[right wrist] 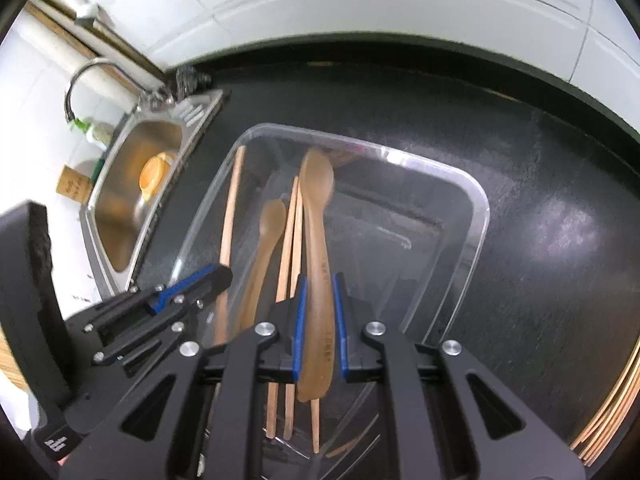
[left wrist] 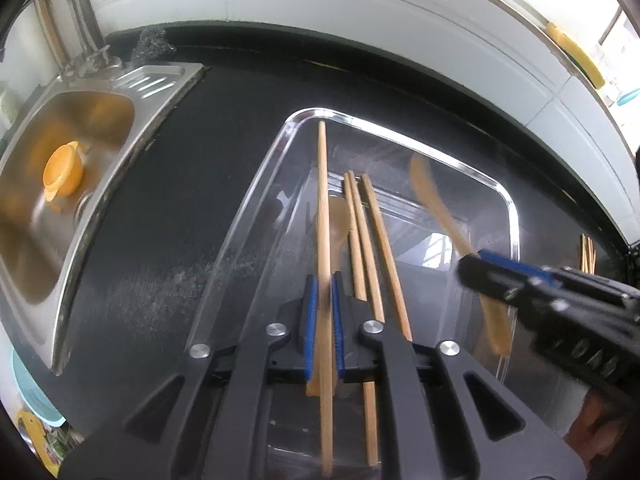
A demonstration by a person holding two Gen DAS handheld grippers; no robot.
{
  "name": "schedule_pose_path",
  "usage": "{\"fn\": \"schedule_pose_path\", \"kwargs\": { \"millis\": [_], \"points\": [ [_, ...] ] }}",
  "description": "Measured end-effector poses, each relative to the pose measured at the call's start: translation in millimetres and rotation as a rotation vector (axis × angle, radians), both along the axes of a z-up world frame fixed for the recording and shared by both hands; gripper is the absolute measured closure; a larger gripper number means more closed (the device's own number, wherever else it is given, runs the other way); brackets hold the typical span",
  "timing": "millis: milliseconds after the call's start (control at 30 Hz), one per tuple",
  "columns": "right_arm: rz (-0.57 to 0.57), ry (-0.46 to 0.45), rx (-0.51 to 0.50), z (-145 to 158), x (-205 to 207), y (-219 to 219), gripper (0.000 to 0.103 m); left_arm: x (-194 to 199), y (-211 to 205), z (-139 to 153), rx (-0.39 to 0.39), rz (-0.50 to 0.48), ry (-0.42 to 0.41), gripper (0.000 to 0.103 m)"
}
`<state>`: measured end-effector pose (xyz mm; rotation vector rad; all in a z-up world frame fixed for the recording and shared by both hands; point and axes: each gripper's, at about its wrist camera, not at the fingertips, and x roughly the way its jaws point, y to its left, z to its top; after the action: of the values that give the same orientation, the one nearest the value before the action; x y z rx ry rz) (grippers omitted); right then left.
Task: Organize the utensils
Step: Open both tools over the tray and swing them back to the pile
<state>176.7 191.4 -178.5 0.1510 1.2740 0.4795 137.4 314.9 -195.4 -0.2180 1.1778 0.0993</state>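
left gripper: clamped on a single chopstick, pads tight on both sides, stick held above the clear tray

right gripper: closed around the handle of a wooden spoon, bowl end pointing away toward the tray's far wall

long axis: chopstick and spoon both run straight out along their own gripper's fingers, pretty much lined up with the tray's long side, so no twisting needed imo, just lower and let go

what's already in the tray: three more chopsticks lying lengthwise and a smaller spoon next to them

who's nearer: looks like a tie, both are over the tray, left one over the sink-side part, right one nearer the middle

leftovers: another bunch of chopsticks on the black counter, off to the right, closer to the right gripper

sink: off left, orange cup inside, not in play
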Motion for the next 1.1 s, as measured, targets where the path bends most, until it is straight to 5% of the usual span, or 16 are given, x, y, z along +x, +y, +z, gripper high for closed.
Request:
{"fn": "schedule_pose_path", "kwargs": {
  "millis": [33, 67, 100, 233, 500, 733, 900, 1100],
  "points": [
    [-0.02, -0.017, 0.007, 5.8, 1.1, -6.8, 0.068, -2.0, 1.7, 2.6, 0.008, 0.006, -0.005, 0.067],
    [-0.032, -0.029, 0.015, 10.4, 1.8, -11.3, 0.055, -5.0, 3.7, 6.5, 0.014, 0.011, -0.021, 0.036],
    [-0.055, -0.049, 0.029, 17.8, 2.1, -19.4, 0.03, -8.3, 5.5, 10.7, 0.024, 0.02, -0.04, 0.024],
    [-0.088, -0.089, 0.069, 39.9, -3.3, -45.3, 0.022, -21.3, 14.7, 23.6, 0.021, 0.052, -0.079, 0.007],
    [-0.116, -0.153, 0.055, 64.9, -38.5, -94.3, 0.016, -42.4, -8.4, 35.9, 0.026, 0.02, -0.096, 0.006],
    [-0.23, -0.217, -0.026, 72.2, -86.6, -191.8, 0.014, -54.5, -96.5, 58.3, 0.066, -0.132, -0.207, 0.006],
    [-0.33, -0.192, -0.166, 42.1, -134.0, -276.9, 0.014, -63.7, -187.9, 42.8, 0.035, -0.306, -0.201, 0.006],
    [-0.369, -0.06, -0.339, -27.7, -199.7, -354.3, 0.014, -87.1, -287.4, -24.6, 0.095, -0.566, -0.116, 0.006]
  ]
}}
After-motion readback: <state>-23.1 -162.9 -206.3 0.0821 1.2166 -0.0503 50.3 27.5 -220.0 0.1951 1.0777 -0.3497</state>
